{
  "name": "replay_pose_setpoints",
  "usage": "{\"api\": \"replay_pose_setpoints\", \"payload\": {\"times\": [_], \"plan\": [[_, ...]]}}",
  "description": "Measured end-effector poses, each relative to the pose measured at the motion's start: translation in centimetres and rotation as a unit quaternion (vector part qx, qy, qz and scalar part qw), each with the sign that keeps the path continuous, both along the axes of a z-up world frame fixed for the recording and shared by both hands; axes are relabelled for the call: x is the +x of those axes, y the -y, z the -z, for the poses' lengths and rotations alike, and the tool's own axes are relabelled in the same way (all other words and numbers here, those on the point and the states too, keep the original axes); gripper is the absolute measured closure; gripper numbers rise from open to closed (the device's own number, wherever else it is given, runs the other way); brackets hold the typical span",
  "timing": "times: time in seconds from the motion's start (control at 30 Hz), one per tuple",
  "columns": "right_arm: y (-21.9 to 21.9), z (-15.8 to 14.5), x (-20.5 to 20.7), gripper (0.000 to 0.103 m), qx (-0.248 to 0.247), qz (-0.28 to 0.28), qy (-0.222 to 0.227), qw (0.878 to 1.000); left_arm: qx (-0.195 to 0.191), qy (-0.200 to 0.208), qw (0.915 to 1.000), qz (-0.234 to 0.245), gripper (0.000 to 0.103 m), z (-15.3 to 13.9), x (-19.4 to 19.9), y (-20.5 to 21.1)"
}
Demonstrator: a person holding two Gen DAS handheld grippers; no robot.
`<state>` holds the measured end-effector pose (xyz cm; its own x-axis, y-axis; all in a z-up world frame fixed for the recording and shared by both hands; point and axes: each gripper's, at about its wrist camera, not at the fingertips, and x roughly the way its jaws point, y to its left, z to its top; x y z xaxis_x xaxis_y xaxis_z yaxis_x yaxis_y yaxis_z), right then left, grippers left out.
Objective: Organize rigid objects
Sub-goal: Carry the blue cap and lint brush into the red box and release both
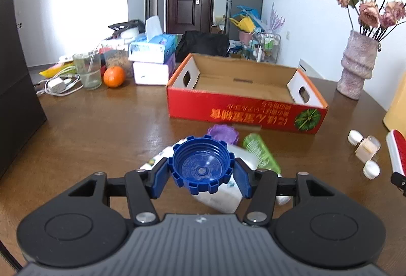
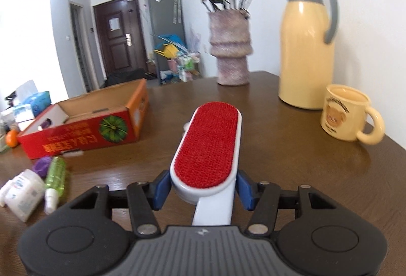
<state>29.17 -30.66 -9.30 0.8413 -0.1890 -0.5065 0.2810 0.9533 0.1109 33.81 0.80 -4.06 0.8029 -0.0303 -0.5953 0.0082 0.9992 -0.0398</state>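
Gripping blue cap across notched rim w/ left gripper, clear of table. Clamping lint brush at neck w/ right gripper. Both prob. light, stiff plastic; heading for red box.

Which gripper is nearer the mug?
Right. The right gripper, shut on the lint brush, has the mug close ahead to its right. The left gripper, holding the blue cap, does not see it.
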Motion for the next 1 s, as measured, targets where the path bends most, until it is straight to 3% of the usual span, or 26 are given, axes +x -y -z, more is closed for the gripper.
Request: {"api": "replay_pose_setpoints", "payload": {"times": [0.47, 1.0], "plan": [[-4.5, -4.3, 4.5, 0.048, 0.000, -0.075, 0.056, 0.996, -0.011, 0.027, 0.9995, 0.011, 0.048, -3.3, 4.0, 1.7], [-8.1, -5.7, 12.5, 0.048, 0.042, -0.110, 0.081, 0.990, -0.029, 0.035, 0.9989, -0.007, 0.048, -4.0, 10.5, 2.8]]}}
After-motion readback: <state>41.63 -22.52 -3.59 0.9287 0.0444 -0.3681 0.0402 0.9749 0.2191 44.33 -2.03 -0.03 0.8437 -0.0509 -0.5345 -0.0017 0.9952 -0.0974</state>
